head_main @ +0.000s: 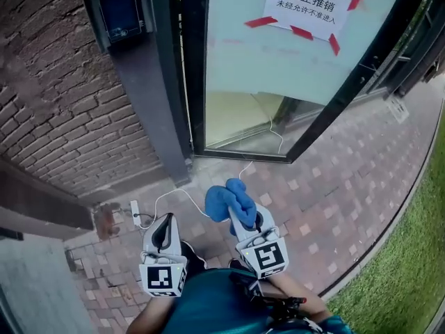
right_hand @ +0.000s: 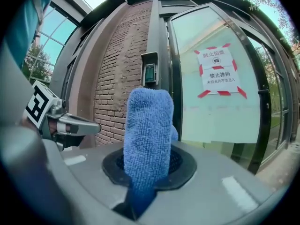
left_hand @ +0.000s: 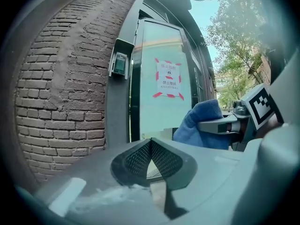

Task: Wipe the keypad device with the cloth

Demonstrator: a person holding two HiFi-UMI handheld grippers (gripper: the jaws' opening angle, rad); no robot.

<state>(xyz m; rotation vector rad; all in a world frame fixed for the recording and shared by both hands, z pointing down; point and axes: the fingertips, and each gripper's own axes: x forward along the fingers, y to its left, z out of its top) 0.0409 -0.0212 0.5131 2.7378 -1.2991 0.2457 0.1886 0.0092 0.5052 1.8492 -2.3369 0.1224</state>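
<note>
The cloth (right_hand: 147,135) is pinched by its lower end between the jaws of the right tool (head_main: 245,218), so that most of it stands up past the tips as a soft blue pad. Held this way, it is judged ready to be pressed against a surface without the jaws themselves touching it. The keypad (head_main: 119,9) is mounted high on the dark frame (head_main: 142,68) at the far left, between the brick wall (head_main: 49,82) and the glass door (head_main: 278,61). It is well apart from the cloth, and no wiping contact is made yet. The left tool (head_main: 164,235) is pressed together on nothing and is held low, just left of the right tool. It is probably held aside because the keypad is fixed and needs no steadying. Both tools are held close to the body at the near edge of the head view, over the paving (head_main: 313,186), and are pointed forward and up toward the wall. A raise and a reach to the far left are judged to be needed before the cloth can meet the keypad.
</note>
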